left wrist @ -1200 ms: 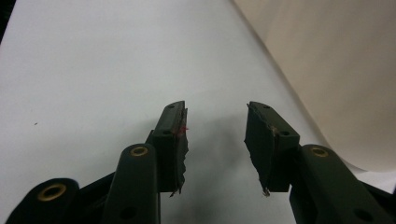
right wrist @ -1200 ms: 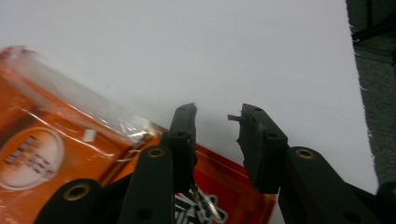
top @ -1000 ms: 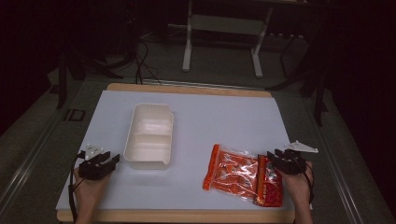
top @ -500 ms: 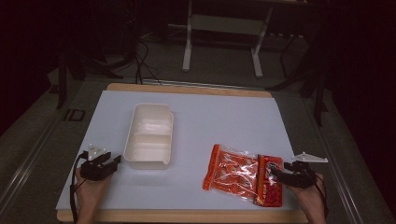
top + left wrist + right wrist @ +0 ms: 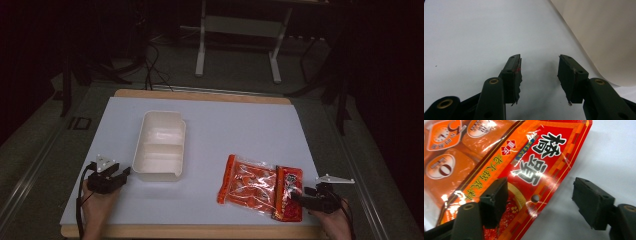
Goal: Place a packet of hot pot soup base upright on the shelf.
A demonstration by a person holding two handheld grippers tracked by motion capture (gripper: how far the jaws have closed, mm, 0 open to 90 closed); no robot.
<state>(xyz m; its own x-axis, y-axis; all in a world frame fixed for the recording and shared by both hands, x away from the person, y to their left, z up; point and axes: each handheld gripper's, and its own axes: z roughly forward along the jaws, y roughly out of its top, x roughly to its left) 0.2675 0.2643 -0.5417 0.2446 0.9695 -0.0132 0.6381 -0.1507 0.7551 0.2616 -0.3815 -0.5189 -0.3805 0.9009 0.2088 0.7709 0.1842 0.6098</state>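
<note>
1. Snack bag (image 5: 260,186) lying flat on the table (image 5: 240,125), near the front right edge, well apart from the white two-compartment container (image 5: 160,146); not yet lifted.
2. Right gripper (image 5: 306,200) at the bag's red header end, jaws just opened wide; header corner (image 5: 544,170) lying between the jaws, pads (image 5: 496,197) not pressing on it.
3. Left gripper (image 5: 116,176) resting just beside the container's near corner, jaws spread wide and nothing between them, bare table under the pads (image 5: 512,75).
4. Container wall (image 5: 599,37) close to the left gripper, untouched; both compartments apparently empty.
5. Progress judged early: bag not gripped, nothing in the container.
6. Remaining, as judged: closing on the bag, lifting, carrying to the container.
</note>
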